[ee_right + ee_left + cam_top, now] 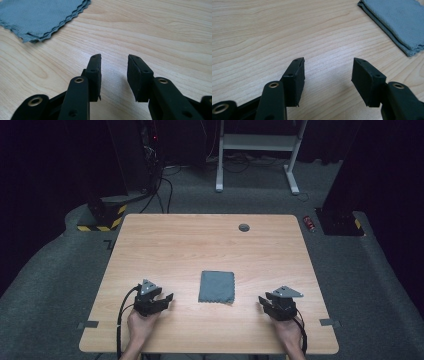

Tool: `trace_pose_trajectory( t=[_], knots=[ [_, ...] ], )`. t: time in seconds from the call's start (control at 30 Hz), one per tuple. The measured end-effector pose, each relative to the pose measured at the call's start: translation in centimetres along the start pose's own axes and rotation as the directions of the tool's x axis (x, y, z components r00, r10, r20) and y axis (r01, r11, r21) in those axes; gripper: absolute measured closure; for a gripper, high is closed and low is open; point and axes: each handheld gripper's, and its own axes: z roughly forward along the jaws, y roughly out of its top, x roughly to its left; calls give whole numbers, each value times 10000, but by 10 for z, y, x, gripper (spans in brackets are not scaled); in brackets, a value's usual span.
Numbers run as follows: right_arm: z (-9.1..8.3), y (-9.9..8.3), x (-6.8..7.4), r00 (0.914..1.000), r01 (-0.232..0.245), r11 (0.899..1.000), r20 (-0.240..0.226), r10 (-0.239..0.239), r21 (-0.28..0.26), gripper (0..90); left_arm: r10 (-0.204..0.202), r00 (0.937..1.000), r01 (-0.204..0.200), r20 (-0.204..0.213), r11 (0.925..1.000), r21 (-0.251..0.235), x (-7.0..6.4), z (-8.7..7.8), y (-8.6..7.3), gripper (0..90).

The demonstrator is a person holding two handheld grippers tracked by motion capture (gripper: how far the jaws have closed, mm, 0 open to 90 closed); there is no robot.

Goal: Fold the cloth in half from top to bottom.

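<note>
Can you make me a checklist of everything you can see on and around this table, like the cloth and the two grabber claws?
Surface: wooden table, light grain, with a round grey cap near the far edge.
Job's things: grey cloth, folded into a flat square, lying between the two grippers with its wavy edges stacked.
Clutter: nothing seen on the table.
Grippers: left gripper open, jaws holding nothing, over bare wood; right gripper open, holding nothing, apart from the cloth.
Cables: black cable trails from the left gripper toward the near edge.
Surroundings: grey carpet, white desk frame behind, small red object on the floor.
</note>
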Motion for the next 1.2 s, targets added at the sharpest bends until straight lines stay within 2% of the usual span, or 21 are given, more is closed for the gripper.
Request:
trace_pose_trajectory(
  t=[0.4,0.6,0.7,1.2],
  knots=[
    [1,-6,-4,9994,28,9999,335,-33,148,623,143,9992,-144,-377,9999,-18,0,1,-4,440],
    [1,-7,-5,9989,-16,10000,471,12,95,570,636,9961,-627,-608,9979,163,-5,3,-3,398],
    [2,-7,-6,9992,-115,9998,375,110,137,504,648,9963,-639,-569,9978,172,-6,4,-3,366],
    [5,-5,-4,9990,-119,9998,434,111,188,417,484,9975,-476,-519,9987,164,-6,3,-4,327]
  ],
)
